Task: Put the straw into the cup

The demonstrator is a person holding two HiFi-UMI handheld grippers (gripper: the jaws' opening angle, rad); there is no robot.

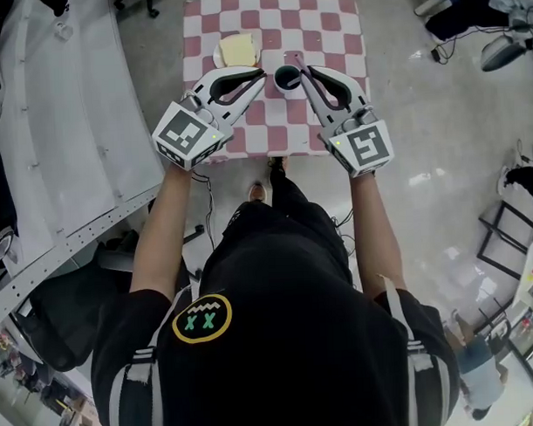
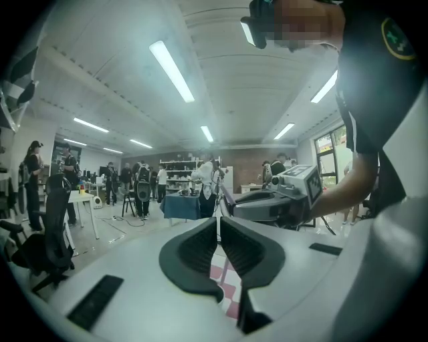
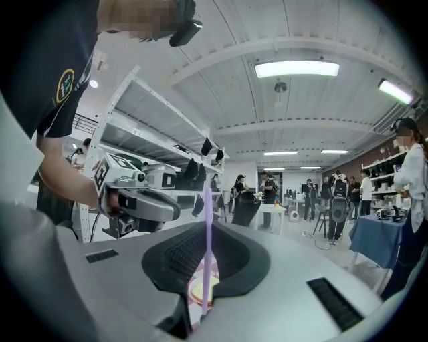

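- Two grippers in use. The right gripper [image 1: 302,67] is clenched on the straw [image 3: 206,244]. The left gripper [image 1: 260,75] is closed, with nothing seen between its jaws.
- Straw: pale purple and thin. It stands upright through the right gripper's jaws, with a long part above them and a short end below.
- Cup [image 1: 287,79]: dark, upright, mouth open. It stands on the checked table [image 1: 330,22], between the two gripper tips. The right tip is just beside its right rim and the left tip is near its left side.
- Step in hand, as judged: the straw is carried and brought to the cup but not yet in it. The right gripper view shows no cup below the straw's lower end.
- Next move, as judged: bring the lower end over the cup's mouth, keep the straw near upright, lower it inside and then let go.
- Plate [image 1: 222,54] with a yellow slab [image 1: 237,50]: to the left of the cup and a little beyond it. It shows under the straw in the right gripper view.
- Obstruction: the left gripper's tip, close by the cup's left side, may crowd the approach. The cup looks light and could tip if its rim is caught.
- White shelving [image 1: 63,127]: well apart, left of the cup, off the table.
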